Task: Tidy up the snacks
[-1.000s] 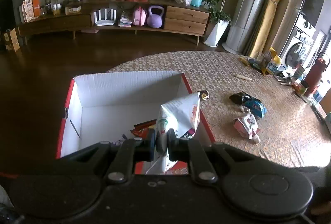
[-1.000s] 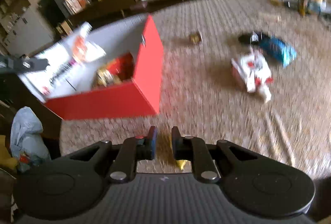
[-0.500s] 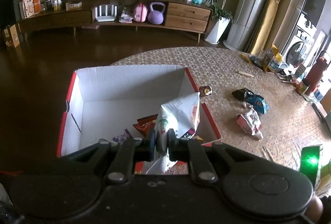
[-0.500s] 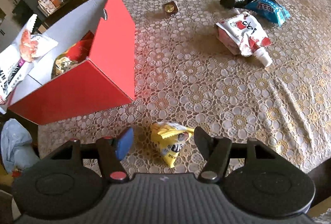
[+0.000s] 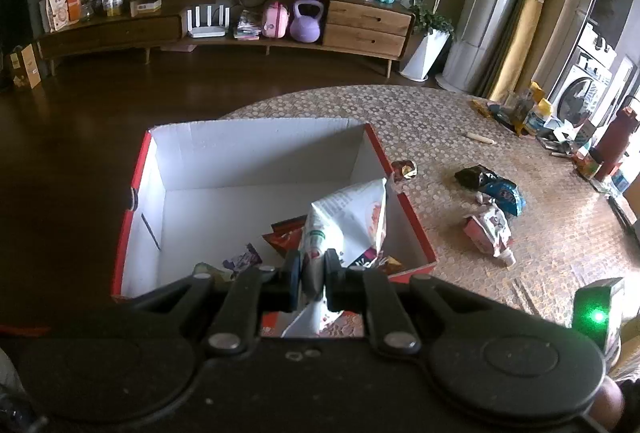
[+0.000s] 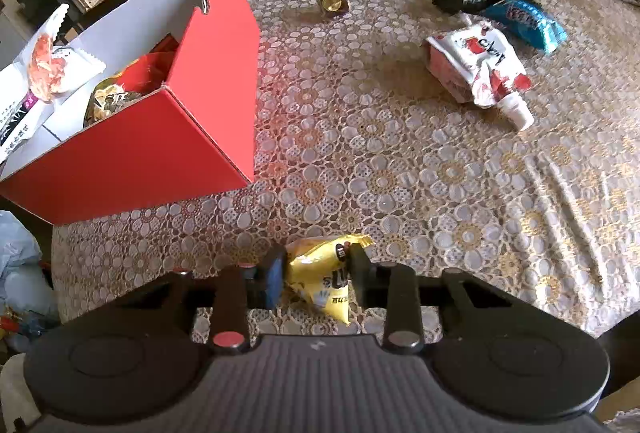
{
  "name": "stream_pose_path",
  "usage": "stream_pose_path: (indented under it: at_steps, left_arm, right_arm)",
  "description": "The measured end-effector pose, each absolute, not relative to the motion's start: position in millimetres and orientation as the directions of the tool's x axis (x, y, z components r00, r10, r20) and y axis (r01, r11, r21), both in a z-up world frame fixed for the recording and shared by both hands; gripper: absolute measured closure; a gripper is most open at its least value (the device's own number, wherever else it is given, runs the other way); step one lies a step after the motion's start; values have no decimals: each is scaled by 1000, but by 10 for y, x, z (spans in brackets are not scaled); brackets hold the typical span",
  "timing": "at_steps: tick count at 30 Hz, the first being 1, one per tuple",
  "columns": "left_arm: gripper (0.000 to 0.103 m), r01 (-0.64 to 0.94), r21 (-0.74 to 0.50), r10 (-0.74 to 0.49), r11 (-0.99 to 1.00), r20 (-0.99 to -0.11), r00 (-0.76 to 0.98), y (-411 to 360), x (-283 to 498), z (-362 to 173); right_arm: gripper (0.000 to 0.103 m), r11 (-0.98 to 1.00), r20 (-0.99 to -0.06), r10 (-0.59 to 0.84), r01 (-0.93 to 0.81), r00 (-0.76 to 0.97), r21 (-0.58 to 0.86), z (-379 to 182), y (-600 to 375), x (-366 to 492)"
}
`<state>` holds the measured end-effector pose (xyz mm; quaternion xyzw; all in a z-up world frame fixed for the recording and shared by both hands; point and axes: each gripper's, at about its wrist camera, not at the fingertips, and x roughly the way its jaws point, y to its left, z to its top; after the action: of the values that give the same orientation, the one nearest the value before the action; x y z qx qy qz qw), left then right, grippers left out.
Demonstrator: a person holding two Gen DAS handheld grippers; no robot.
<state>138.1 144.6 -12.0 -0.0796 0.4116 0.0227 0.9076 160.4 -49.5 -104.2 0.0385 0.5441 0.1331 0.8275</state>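
My left gripper (image 5: 313,275) is clamped on the white packet (image 5: 348,217) above the red box (image 5: 136,193). My right gripper (image 6: 316,275) has its jaws apart around the yellow packet (image 6: 324,269); closing on its slack corner, it could slip out.

You can't read much: the spouted pouch (image 6: 476,67) shows red Korean-looking characters; print on the other packets is illegible.

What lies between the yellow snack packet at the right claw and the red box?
Nothing visible on the table. Only bare lace tablecloth separates the yellow snack packet from the red box. The box's near wall stands upright, so the packet must go over it. The left claw holds a white packet above the box.
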Motion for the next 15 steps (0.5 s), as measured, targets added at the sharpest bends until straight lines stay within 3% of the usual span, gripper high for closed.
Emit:
stream_pose_path:
  at_steps: [15]
  left_arm:
    - [95,-114,-128,-15,985,-725,688,1488,1252,5]
  right_arm:
    - [74,925,-806,351,-308,477,221,-139,-398,1369]
